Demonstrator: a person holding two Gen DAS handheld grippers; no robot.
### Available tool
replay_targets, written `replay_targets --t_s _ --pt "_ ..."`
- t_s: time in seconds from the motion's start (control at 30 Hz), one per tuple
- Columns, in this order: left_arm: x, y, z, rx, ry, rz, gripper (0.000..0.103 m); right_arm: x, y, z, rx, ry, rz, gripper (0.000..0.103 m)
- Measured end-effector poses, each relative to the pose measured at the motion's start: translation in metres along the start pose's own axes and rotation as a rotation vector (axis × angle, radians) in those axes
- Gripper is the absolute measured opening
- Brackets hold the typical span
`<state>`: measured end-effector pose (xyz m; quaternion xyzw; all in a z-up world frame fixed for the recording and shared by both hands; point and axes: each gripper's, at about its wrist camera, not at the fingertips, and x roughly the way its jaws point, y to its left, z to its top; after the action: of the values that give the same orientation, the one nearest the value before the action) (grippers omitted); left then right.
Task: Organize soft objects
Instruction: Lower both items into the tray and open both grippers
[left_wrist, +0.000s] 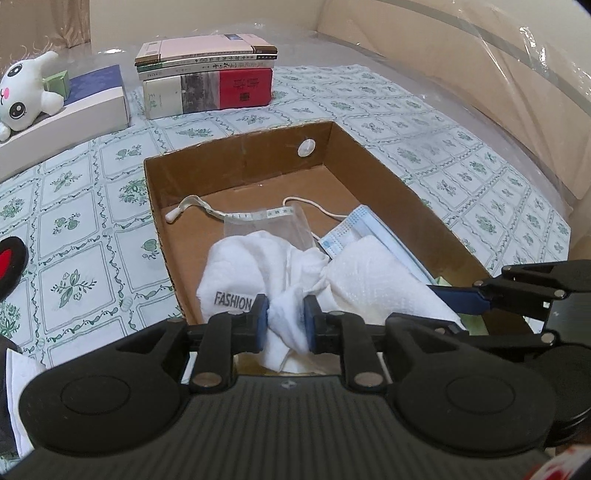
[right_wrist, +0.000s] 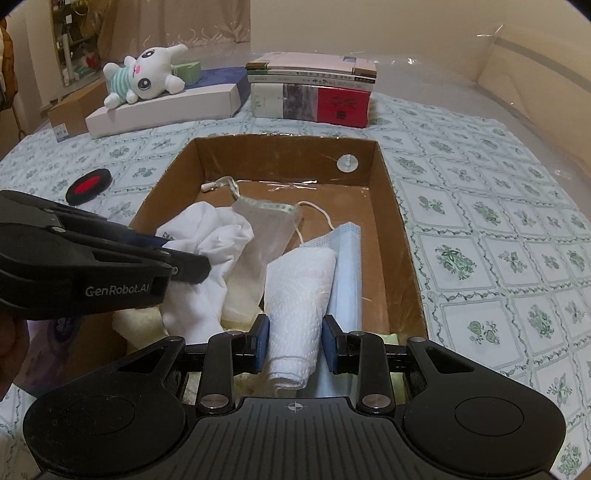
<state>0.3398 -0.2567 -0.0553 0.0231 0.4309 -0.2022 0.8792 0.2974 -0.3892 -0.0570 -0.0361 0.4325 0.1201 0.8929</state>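
Note:
An open cardboard box (left_wrist: 240, 147) (right_wrist: 280, 155) lies on the patterned cloth. My left gripper (left_wrist: 286, 319) is shut on a bunched white sock (left_wrist: 240, 269) printed "FASHION", low over the box's near end. In the right wrist view the left gripper (right_wrist: 192, 262) reaches in from the left onto that sock (right_wrist: 207, 236). My right gripper (right_wrist: 295, 339) is shut on a rolled white towel (right_wrist: 299, 288) beside it. The towel (left_wrist: 369, 273) and right gripper (left_wrist: 454, 299) show at the right of the left wrist view. A blue face mask (right_wrist: 347, 266) lies under the towel.
A tape measure (right_wrist: 229, 184) and a clear pouch (right_wrist: 266, 236) lie further in the box. Behind it stand stacked books (right_wrist: 314, 92) and a white plush toy (right_wrist: 144, 77) on a flat white box (right_wrist: 166, 107). A black and red disc (right_wrist: 88, 184) lies to the left.

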Motion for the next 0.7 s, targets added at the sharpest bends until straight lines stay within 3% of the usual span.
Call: replay_targets --t_s 0.17,0.3,0.53,0.7 --pt "-0.006 0.003 0.001 -0.002 -0.015 0.0 0.032 -0.002 0.002 -0.001 -0.01 -0.011 -0.009 0.031" --pt "-0.019 0.007 0.003 -0.014 -0.04 -0.004 0.045 -0.007 0.003 -0.001 -0.022 -0.02 -0.025 0.059" --pt "-0.058 0.011 -0.001 -0.026 -0.097 -0.004 0.05 -0.045 0.003 -0.006 0.041 -0.098 -0.016 0.062" --pt "-0.091 0.015 -0.017 -0.057 -0.128 -0.005 0.051 -0.084 0.0 -0.019 0.186 -0.161 0.001 0.063"
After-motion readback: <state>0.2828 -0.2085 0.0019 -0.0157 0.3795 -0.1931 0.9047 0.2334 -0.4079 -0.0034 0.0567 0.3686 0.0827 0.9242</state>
